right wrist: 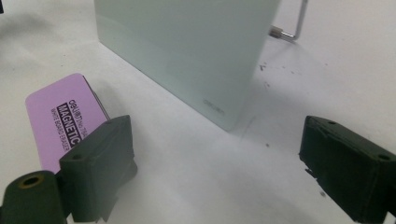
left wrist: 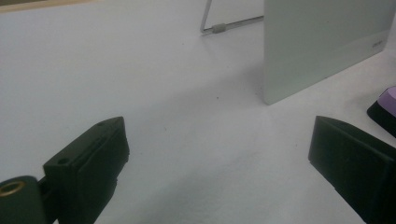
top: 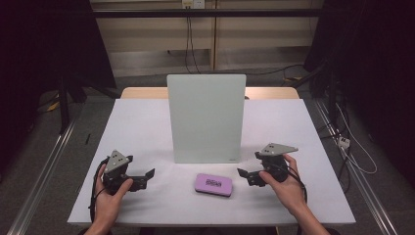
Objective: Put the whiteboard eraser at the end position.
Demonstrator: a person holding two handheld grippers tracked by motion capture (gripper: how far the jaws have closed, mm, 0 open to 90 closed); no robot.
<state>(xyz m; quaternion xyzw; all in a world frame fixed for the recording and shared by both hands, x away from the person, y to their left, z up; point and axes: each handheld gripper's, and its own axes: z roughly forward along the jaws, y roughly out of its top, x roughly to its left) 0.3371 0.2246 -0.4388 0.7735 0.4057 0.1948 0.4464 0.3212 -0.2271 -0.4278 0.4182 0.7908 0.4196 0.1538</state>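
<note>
The whiteboard eraser (top: 213, 184), a purple block with a black base, lies flat on the white table (top: 147, 122) at lower centre of the high view, between the two grippers and just in front of the upright whiteboard panel (top: 206, 117). It touches neither the panel nor a gripper.

The left gripper (top: 147, 175), at lower left of the high view, holds nothing. In the left gripper view its jaws stand wide apart over bare table, with the eraser's corner (left wrist: 386, 108) at the right edge of the frame.

The right gripper (top: 243, 174), at lower right of the high view, also holds nothing. In the right gripper view its jaws are spread wide. The eraser (right wrist: 63, 120) lies at the left of that frame, partly behind the left jaw, not between the jaws.

Probable faults from this position:

- Misaligned grasp. The right gripper's opening faces the lower corner of the panel (right wrist: 187, 51), not the eraser. Closing without re-aiming would likely catch air or one edge of the eraser.
- Push-away. A jaw tip meeting the eraser's end could slide it across the smooth table.
- Panel strike. The panel rests on a thin wire stand (right wrist: 293, 24). A gripper overshooting forward could tip or shift it.
</note>
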